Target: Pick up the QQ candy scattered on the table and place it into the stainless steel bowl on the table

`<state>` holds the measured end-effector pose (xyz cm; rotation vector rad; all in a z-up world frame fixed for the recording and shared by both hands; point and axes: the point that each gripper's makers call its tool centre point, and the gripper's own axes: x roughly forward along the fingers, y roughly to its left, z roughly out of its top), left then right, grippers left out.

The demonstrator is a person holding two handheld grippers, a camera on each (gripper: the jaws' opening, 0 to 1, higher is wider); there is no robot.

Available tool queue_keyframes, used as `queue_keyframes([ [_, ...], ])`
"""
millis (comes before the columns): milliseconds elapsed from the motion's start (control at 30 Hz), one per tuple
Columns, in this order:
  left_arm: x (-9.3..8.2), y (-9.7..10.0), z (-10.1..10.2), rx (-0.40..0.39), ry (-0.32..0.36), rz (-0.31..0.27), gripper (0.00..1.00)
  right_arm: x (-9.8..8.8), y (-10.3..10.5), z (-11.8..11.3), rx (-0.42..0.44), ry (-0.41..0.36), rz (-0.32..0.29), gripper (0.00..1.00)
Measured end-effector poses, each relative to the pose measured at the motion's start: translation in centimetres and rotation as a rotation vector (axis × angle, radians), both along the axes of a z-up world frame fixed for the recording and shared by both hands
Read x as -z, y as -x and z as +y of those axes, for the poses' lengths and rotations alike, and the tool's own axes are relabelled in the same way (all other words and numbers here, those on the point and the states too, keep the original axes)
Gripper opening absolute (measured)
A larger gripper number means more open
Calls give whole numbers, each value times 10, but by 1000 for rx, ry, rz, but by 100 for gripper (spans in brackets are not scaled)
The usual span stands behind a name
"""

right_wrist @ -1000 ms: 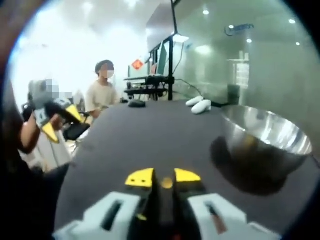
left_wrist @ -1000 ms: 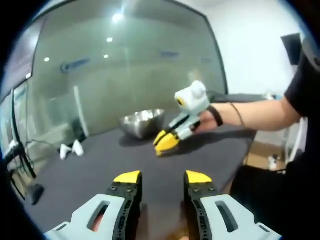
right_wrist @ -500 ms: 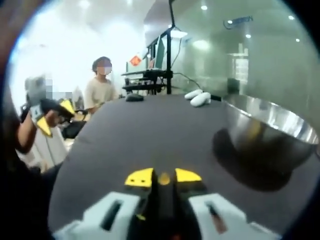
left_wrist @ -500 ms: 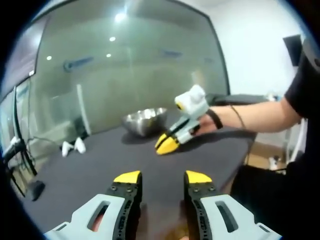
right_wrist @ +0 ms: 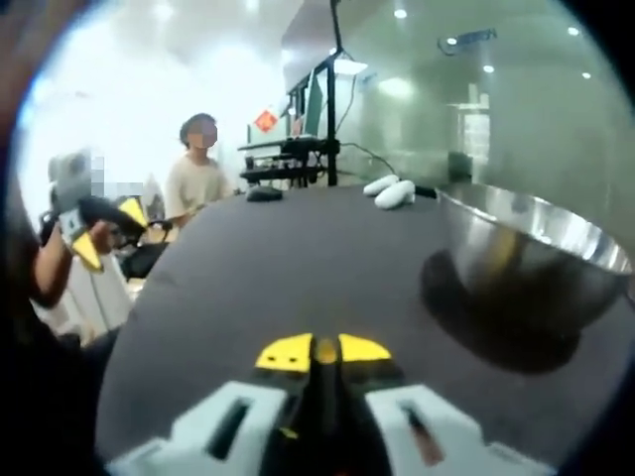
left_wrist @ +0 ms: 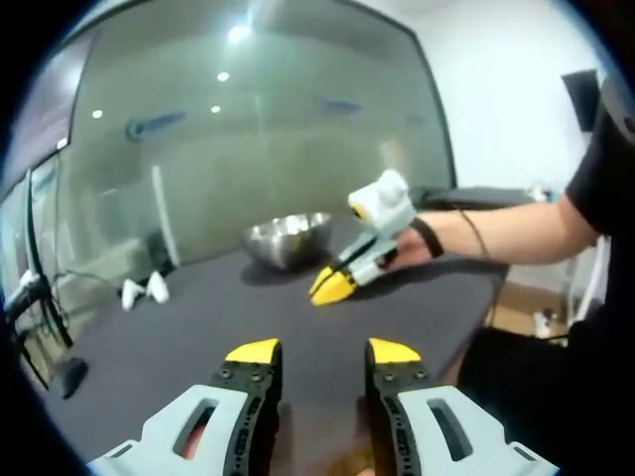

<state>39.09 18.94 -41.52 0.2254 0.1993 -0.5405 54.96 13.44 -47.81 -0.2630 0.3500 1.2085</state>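
While the left gripper gapes wide, the right gripper pinches a candy beside the bowl.

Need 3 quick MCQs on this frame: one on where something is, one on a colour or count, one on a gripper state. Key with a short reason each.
1. In the right gripper view, where does the steel bowl sit relative to that gripper's own jaws?
A. ahead and to the right
B. directly between them
C. far left

2. What colour are the jaw tips of the left gripper?
A. red
B. yellow
C. blue

3. How do the jaws of the right gripper stand?
A. wide apart
B. one jaw missing
C. closed on a small orange-yellow piece

Key:
1 A: the bowl rests on the dark table at the right side of that view.
2 B: both tips show yellow in the left gripper view.
3 C: the tips nearly meet with the orange-yellow piece, likely a candy, pinched between them.
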Motion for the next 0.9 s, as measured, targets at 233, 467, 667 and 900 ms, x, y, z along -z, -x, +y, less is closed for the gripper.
queue_keyframes([
  [233,-4,-2,1,-2,0,-8,35,-48,3,-2,26,-48,-109,9],
  [467,-10,-4,-1,9,-2,-22,35,-70,-20,-23,81,-84,-138,9],
  [667,-7,-7,-4,18,-1,-18,35,-80,-35,-51,166,-105,-148,9],
  [900,-7,-11,-6,31,-8,-17,35,-106,-56,-71,279,-183,-201,9],
])
